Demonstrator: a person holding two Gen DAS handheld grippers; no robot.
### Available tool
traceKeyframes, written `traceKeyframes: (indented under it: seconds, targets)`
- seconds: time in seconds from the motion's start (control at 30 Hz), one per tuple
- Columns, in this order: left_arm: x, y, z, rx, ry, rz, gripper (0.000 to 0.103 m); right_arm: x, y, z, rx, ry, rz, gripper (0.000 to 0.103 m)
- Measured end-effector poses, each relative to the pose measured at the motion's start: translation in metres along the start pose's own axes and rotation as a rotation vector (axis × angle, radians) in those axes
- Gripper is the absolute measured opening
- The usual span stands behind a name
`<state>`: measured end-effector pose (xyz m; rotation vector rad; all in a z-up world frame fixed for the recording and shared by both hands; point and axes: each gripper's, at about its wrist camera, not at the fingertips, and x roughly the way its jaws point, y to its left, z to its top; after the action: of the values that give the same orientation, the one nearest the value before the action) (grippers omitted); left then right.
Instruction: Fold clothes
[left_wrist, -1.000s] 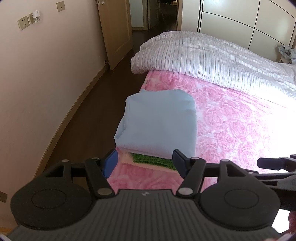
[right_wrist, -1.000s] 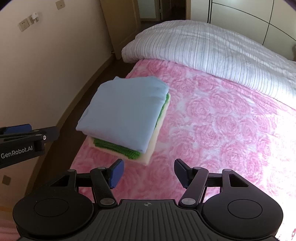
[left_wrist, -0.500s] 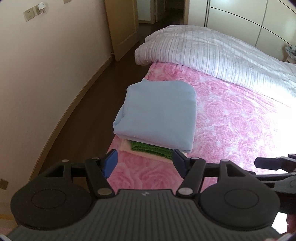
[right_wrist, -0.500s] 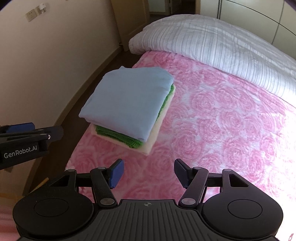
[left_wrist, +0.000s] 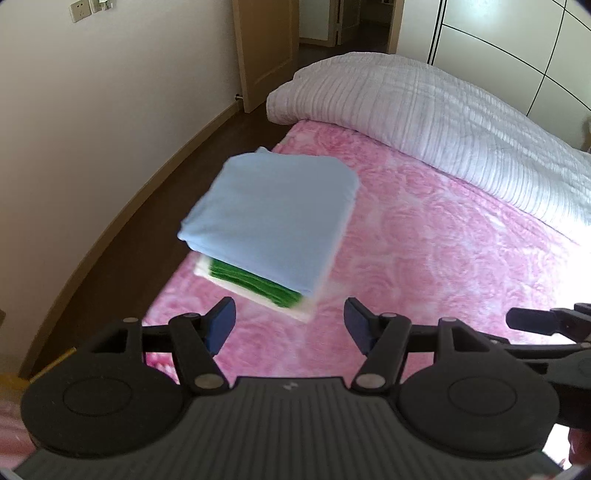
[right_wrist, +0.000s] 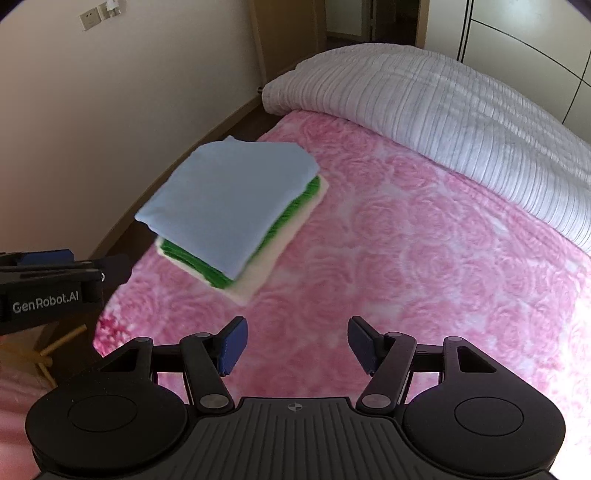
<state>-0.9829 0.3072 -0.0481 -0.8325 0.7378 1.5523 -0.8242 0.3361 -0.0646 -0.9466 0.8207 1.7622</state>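
Left hand-held gripper (left_wrist: 290, 321) and right hand-held gripper (right_wrist: 294, 341) both released, jaws spread, grasping nothing, hovering over the pink bed (right_wrist: 424, 258). Ahead, near the bed's left edge: folded stack, light blue garment (left_wrist: 273, 218) over green garment (left_wrist: 255, 282) over cream one (right_wrist: 284, 236). White duvet (right_wrist: 424, 107) beyond.

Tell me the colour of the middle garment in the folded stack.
Green, between light blue and cream layers; clearest in the right wrist view.
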Motion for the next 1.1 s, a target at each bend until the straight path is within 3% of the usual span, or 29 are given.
traceKeyframes:
  seconds: [0.6,1.1]
  targets:
    - [-0.028,-0.091,-0.045,-0.181,0.022,0.129,0.062,-0.02,-0.085,-0.029,-0.183,0.03,0.114,0.064]
    - [-0.031,-0.141,-0.046,-0.239,0.014,0.216,0.062,-0.013,-0.131,-0.011,-0.261,0.025,0.176,0.064]
